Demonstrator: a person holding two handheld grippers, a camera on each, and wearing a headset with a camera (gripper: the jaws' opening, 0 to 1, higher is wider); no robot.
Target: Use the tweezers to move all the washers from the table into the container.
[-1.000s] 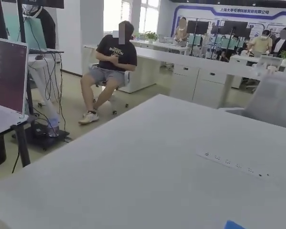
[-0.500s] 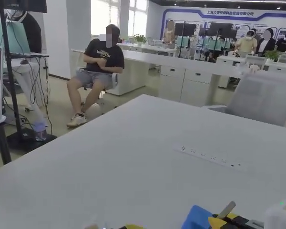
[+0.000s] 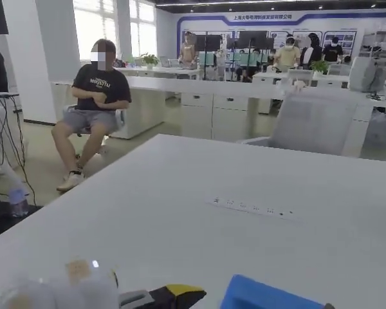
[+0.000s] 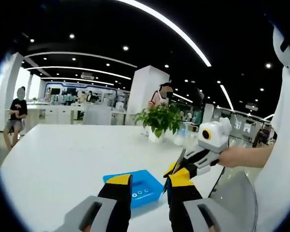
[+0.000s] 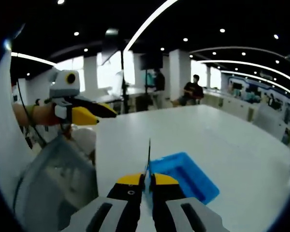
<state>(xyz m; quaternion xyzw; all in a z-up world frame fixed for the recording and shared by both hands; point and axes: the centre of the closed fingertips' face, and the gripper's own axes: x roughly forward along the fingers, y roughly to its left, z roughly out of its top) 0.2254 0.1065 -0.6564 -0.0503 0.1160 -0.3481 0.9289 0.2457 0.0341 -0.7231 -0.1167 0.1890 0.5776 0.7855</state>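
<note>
- Right claw: jaws pressed together on the tweezers. The thin blade sticks straight out past the tips, up in the air, touching nothing.
- Left claw: jaws apart with a clear gap and nothing held. It hovers off the bench, just at the container's near side.
- Blue container: low open tray sitting flat near the bench's near edge, between the two claws. It also shows at the bottom of the head view.
- Washers: three small pale rings in a row on the container floor, by the look of it. Too small to be sure, and I cannot tell whether any lie loose on the bench.
- Left gripper view: the right claw comes in from the right, raised beside the container's far corner.
- Potted plant: stands toward the far bench edge, well apart from the work.
- Step, my read: tool is gripped and the pick-up approach is not yet begun, since the head view looks out over the room.
- Next move calls for looking down, finding a washer, and lowering the tweezer tips to it. Then squeeze lightly, because thin flat rings slip easily.
</note>
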